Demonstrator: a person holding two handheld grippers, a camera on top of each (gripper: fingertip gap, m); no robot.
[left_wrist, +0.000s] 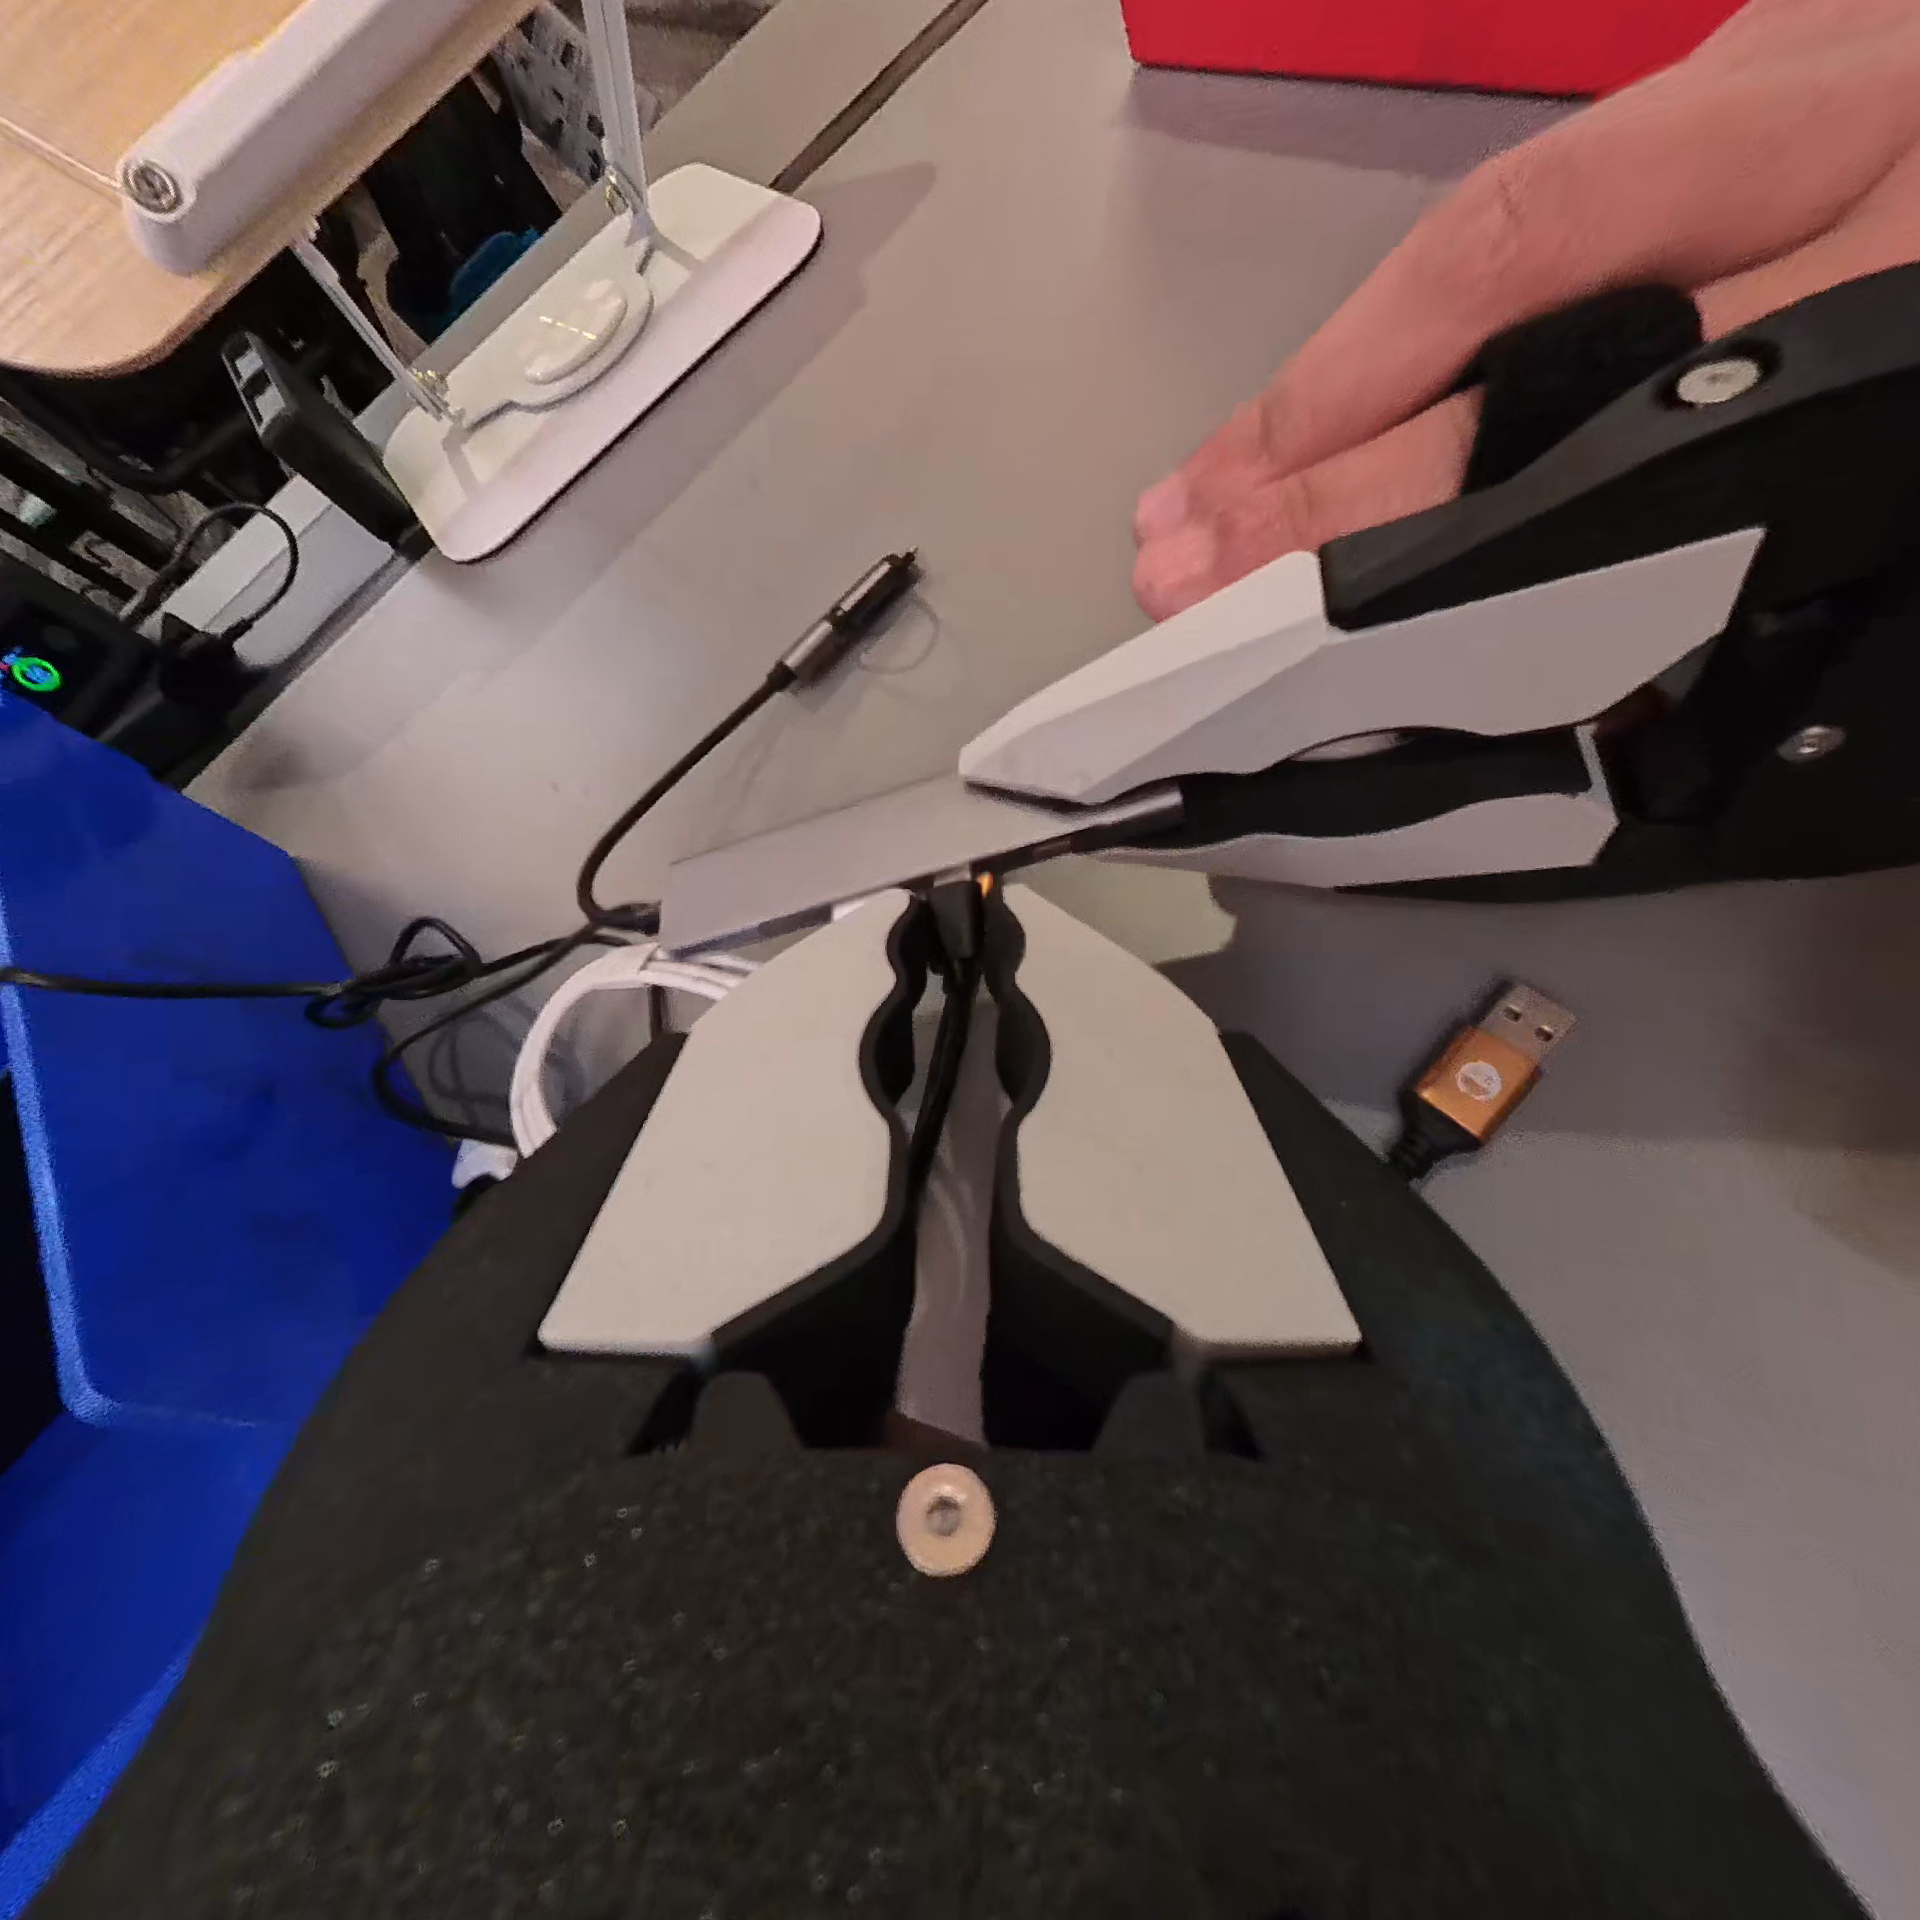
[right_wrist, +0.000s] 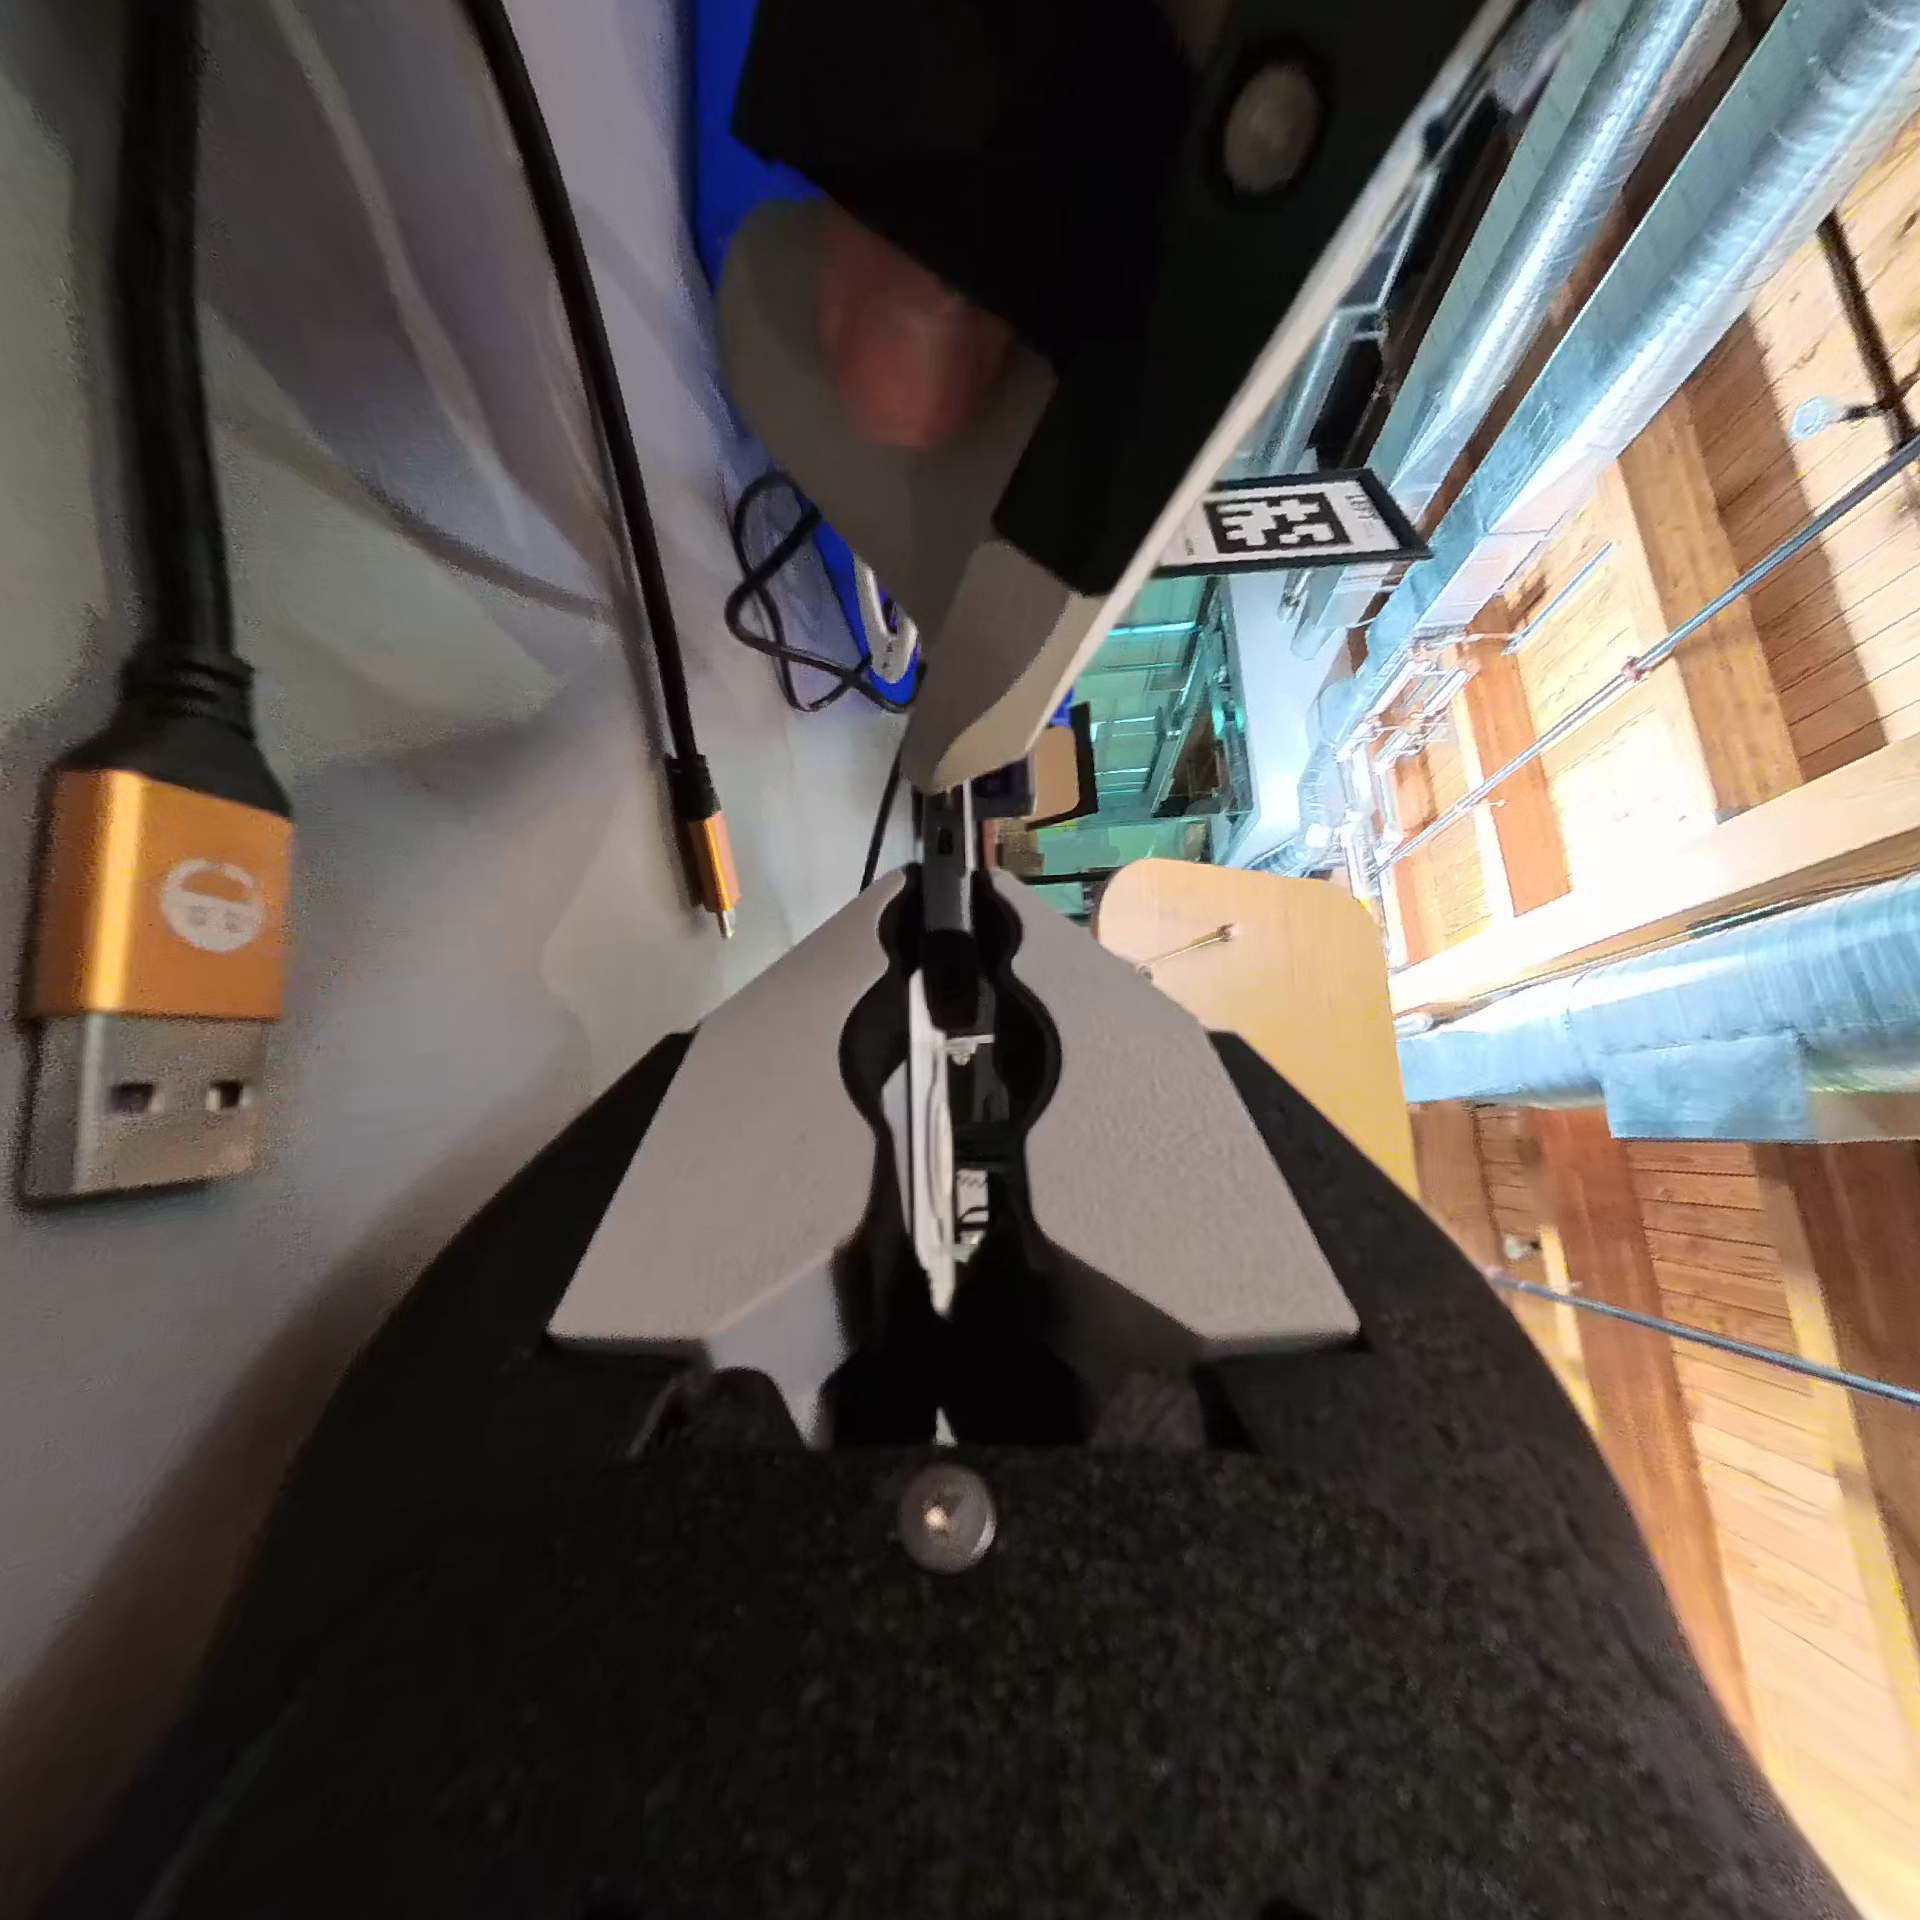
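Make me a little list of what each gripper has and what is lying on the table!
left gripper: shut on black cable plug, at the slab's edge
right gripper: shut on thin grey slab
on grey table: orange USB plug, loose dark connector, white lamp base
left side: blue bin

We hold the left gripper (left_wrist: 951, 940) low, its jaws drawn nearly together; the right gripper (left_wrist: 1081, 795) reaches in from the side, turned on edge, jaws apparently clamped. Our right hand (left_wrist: 1455, 364) lies along its upper body, fingers (left_wrist: 1216, 520) extended forward.
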